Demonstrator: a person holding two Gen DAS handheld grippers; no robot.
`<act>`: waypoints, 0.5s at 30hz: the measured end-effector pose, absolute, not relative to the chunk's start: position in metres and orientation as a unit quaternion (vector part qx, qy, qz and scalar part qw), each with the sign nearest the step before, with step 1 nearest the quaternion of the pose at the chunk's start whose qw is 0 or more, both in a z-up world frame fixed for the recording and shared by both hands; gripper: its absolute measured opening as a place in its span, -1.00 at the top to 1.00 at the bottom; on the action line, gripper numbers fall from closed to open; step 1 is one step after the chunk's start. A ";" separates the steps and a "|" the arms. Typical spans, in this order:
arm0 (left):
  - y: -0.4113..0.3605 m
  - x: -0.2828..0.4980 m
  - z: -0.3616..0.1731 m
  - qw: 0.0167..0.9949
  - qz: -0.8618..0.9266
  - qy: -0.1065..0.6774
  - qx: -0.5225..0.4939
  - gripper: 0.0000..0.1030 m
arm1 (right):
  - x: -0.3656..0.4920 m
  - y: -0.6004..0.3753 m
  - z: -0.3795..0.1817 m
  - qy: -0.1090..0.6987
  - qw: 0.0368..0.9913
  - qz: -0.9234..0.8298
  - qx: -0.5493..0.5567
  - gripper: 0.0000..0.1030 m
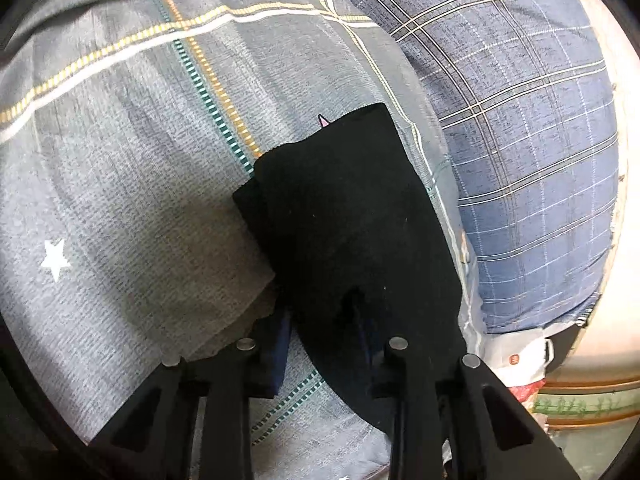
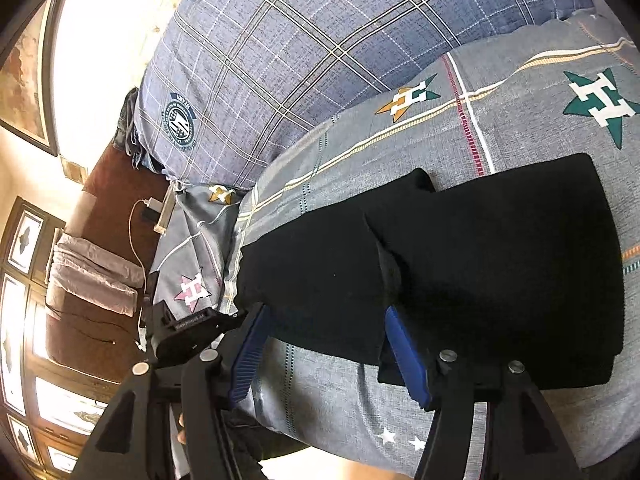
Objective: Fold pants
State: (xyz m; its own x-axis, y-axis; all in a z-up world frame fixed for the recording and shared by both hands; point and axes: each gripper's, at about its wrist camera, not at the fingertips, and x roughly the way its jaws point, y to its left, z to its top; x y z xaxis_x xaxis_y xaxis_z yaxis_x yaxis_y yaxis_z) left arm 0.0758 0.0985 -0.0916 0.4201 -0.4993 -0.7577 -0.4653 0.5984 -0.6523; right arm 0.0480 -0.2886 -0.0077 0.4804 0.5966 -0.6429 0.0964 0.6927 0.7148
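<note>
The black pants lie folded into a thick stack on a grey bedspread with stars and striped lines, which covers the bed; a blue plaid pillow rests at the far side, touching the bedspread's far edge. In the right wrist view the right gripper has its blue fingers apart, straddling the near edge of the upper fold, with cloth between them but the pads not pressing on it. Part of the left gripper shows at the left edge of the stack. In the left wrist view the left gripper has the pants draped over its right finger, the dark blue left finger showing just beside the cloth; whether the pads press the cloth cannot be told. Beyond the bed, at the left of the right wrist view, a white cable lies on a brown floor.
</note>
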 end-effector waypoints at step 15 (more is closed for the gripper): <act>0.071 0.098 -0.071 0.785 0.017 0.522 -0.333 0.57 | 0.052 -0.282 -0.013 0.497 0.792 0.134 0.329 -0.24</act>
